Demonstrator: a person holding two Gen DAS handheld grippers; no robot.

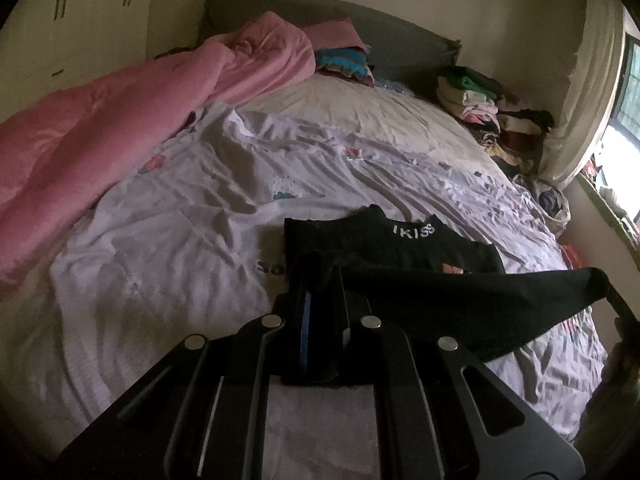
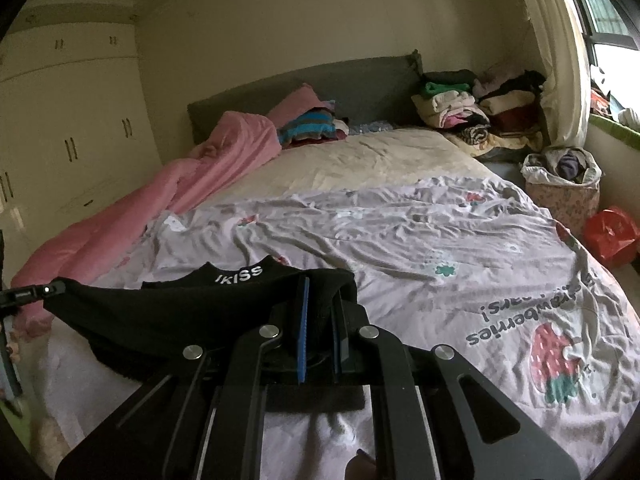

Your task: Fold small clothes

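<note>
A small black garment (image 1: pixel 420 248) with white "IKISS" lettering on its waistband is stretched between my two grippers, just above the lilac strawberry-print sheet (image 1: pixel 180 240). My left gripper (image 1: pixel 320 280) is shut on the garment's left edge. My right gripper (image 2: pixel 322 292) is shut on the garment's (image 2: pixel 192 304) right edge. In the left wrist view the right gripper's tip (image 1: pixel 612 300) shows at the far right, holding a stretched corner. In the right wrist view the left gripper's tip (image 2: pixel 36 292) shows at the far left.
A pink quilt (image 1: pixel 120 128) lies along the bed's left side. Stacks of folded clothes (image 2: pixel 472 116) sit at the headboard's right, and a striped pile (image 2: pixel 308 126) beside the pink pillow. A laundry basket (image 2: pixel 564 188) and red bag (image 2: pixel 610 236) stand right of the bed.
</note>
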